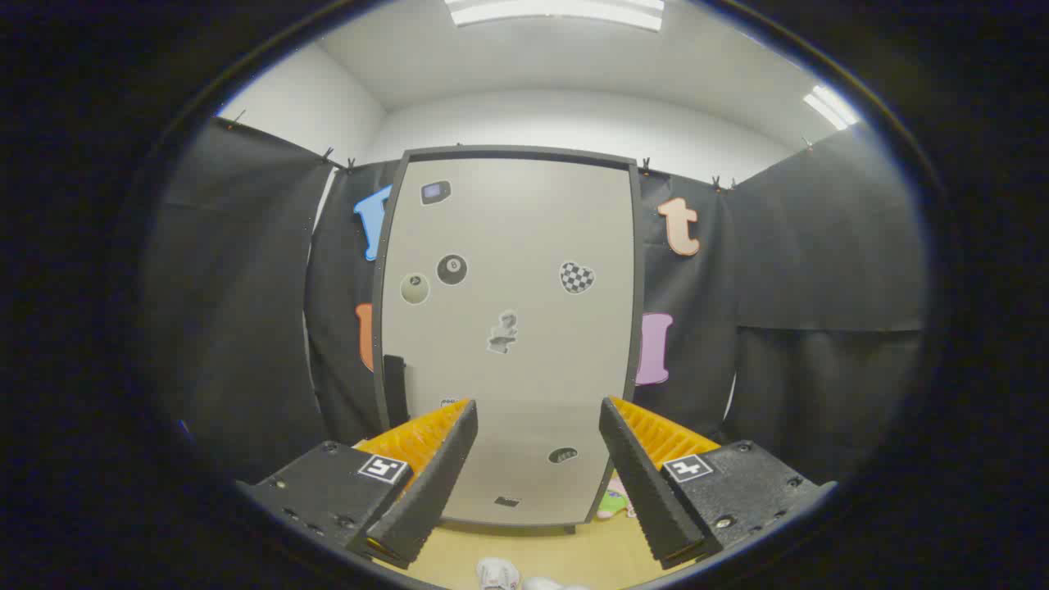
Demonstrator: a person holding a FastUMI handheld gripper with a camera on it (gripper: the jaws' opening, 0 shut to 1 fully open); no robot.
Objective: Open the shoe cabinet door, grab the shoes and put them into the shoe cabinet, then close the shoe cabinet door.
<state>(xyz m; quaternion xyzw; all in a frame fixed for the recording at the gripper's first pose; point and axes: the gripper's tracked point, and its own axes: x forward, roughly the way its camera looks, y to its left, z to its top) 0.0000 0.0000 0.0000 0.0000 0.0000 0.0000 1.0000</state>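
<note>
Gripper (537,410) jaws spread wide, nothing between them, pointing at 12 o'clock toward cabinet door (508,328). Door closed, pale panel with stickers, dark frame, dark handle (395,389) at its 8 o'clock edge. Shoes (500,574) on wooden floor (565,553), white, under the fingers, at 6 o'clock from door, apart from it.

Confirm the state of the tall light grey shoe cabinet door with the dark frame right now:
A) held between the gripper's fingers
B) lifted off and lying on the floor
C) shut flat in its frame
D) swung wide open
C: the light grey cabinet door sits flush inside its dark frame, stickers facing out, while the gripper is open ahead of it with nothing between its fingers.
</note>
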